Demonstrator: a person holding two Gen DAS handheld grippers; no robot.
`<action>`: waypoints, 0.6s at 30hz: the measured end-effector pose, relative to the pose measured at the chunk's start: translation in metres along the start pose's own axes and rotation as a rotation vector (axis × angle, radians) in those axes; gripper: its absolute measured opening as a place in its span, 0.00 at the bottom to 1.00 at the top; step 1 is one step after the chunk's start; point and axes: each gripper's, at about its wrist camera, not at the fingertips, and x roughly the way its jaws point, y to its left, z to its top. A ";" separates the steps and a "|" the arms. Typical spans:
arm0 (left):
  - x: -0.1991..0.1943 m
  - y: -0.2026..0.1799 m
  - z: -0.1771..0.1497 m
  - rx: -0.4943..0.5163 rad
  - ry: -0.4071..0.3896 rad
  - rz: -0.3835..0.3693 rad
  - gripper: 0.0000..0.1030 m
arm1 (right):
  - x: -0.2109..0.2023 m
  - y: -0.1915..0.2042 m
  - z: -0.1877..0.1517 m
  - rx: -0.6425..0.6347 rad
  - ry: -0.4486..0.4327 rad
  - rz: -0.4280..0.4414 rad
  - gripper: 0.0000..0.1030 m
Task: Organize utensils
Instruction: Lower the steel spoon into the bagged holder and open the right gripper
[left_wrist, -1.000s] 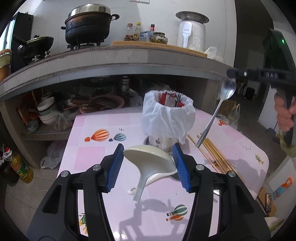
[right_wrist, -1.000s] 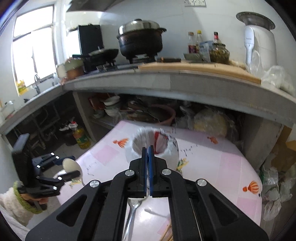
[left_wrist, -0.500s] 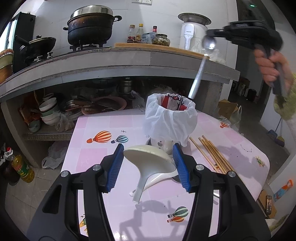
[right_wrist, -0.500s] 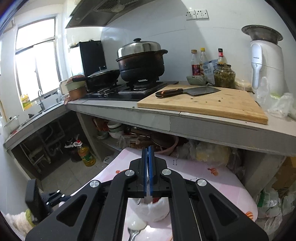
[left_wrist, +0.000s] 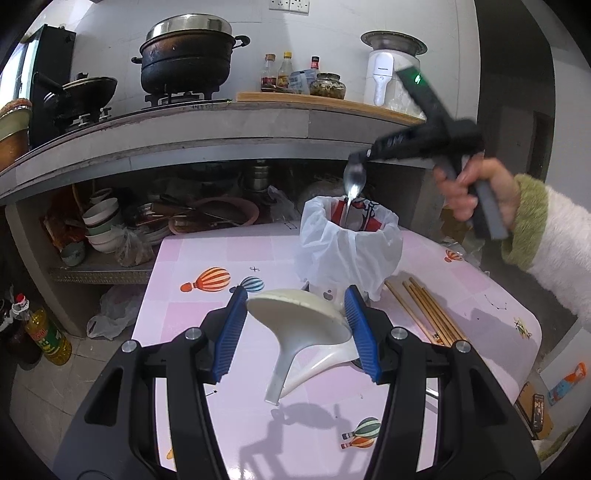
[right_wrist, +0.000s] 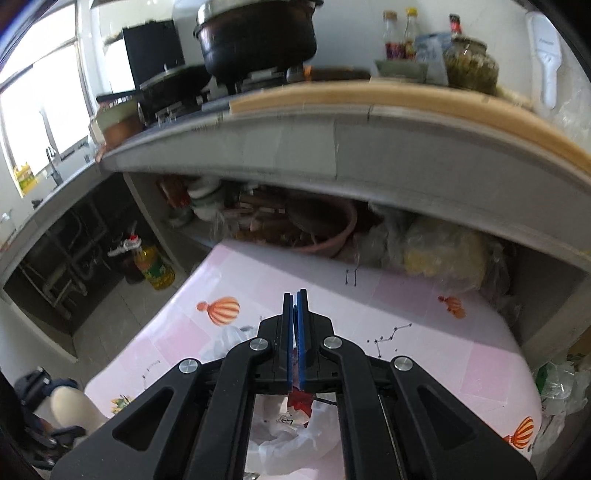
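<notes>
My left gripper (left_wrist: 295, 325) is shut on a white ladle (left_wrist: 299, 317), held by its bowl above the pink table (left_wrist: 207, 258), handle hanging down. My right gripper (right_wrist: 294, 306) is shut on a metal spoon (left_wrist: 354, 181) by the bowl end; in the left wrist view the spoon's handle hangs down into the utensil holder lined with a white plastic bag (left_wrist: 351, 247). In the right wrist view the holder's bag (right_wrist: 295, 424) lies right under the gripper. Several wooden chopsticks (left_wrist: 424, 314) lie on the table right of the holder.
A concrete counter (left_wrist: 184, 147) overhangs the table's far side, with a pot (left_wrist: 184, 55), a wok and bottles on top. Bowls and basins sit on the shelf beneath (left_wrist: 110, 229). An oil bottle (left_wrist: 48, 336) stands on the floor at the left.
My right gripper has come down from high over the counter and lowered the spoon handle-first into the holder. My left gripper has kept still with the ladle.
</notes>
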 end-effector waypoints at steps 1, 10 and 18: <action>0.000 0.000 0.000 0.000 0.000 0.002 0.50 | 0.004 0.001 -0.002 -0.005 0.006 0.006 0.02; 0.002 0.001 0.001 -0.007 0.004 0.010 0.50 | 0.025 0.005 -0.022 -0.055 0.073 0.028 0.02; 0.003 -0.001 0.002 -0.003 0.005 0.011 0.50 | 0.026 0.008 -0.029 -0.106 0.083 -0.019 0.02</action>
